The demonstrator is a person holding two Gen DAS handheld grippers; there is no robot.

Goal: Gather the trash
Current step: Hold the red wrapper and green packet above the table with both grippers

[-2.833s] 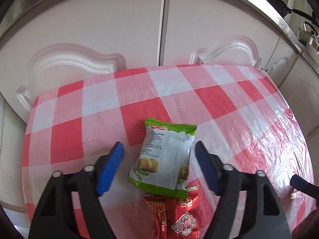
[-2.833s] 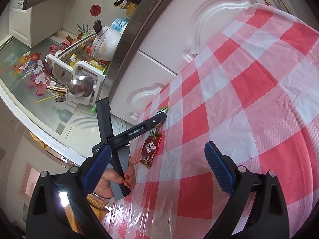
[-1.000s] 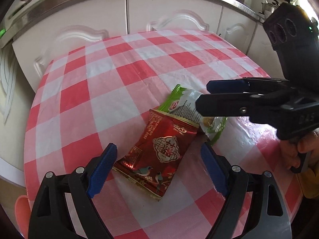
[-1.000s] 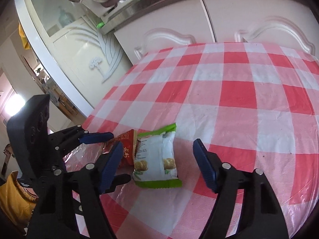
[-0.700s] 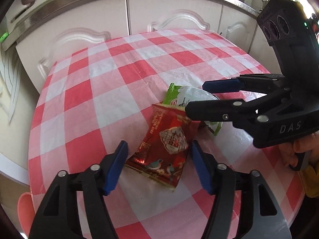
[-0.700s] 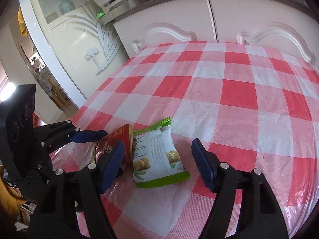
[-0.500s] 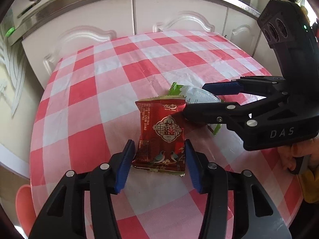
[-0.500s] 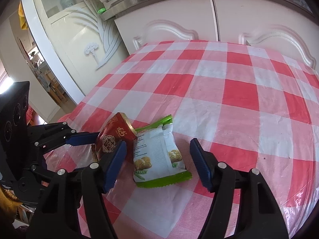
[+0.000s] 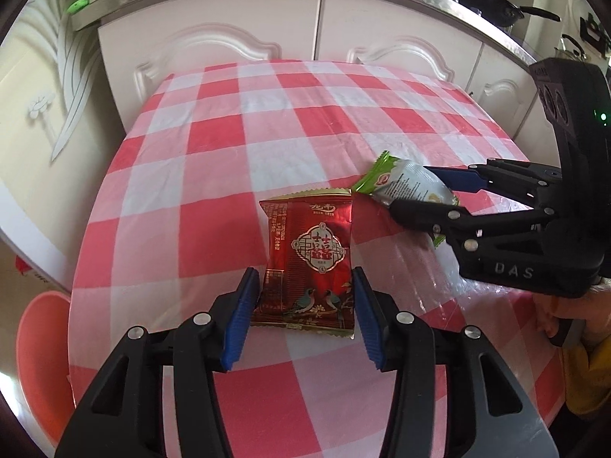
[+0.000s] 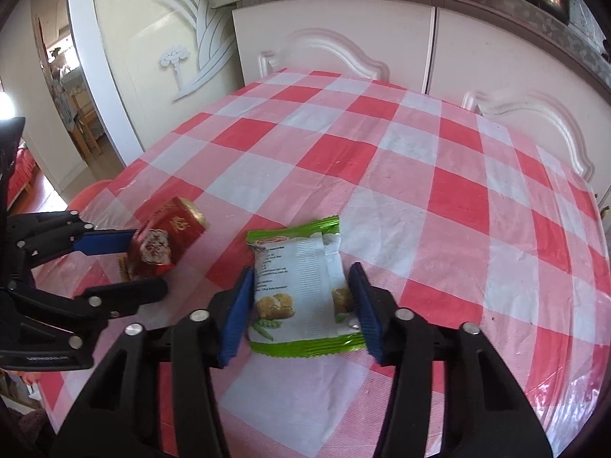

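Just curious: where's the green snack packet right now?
The green packet is between the right gripper pads, above the checked tablecloth, right of the red packet.

Red packet [image 9: 311, 263], green-edged packet [image 10: 303, 294]

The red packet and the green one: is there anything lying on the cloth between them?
No. In the right wrist view only bare checked tablecloth separates the red packet from the green packet; nothing lies there.

A table [image 9: 244, 141] covered with a red-and-white checked cloth under clear plastic stands against white cabinets. Whether the red packet [image 9: 311, 255] near its 6 o'clock edge and the green packet [image 9: 404, 187] at about 3 o'clock rest on the cloth cannot be told.
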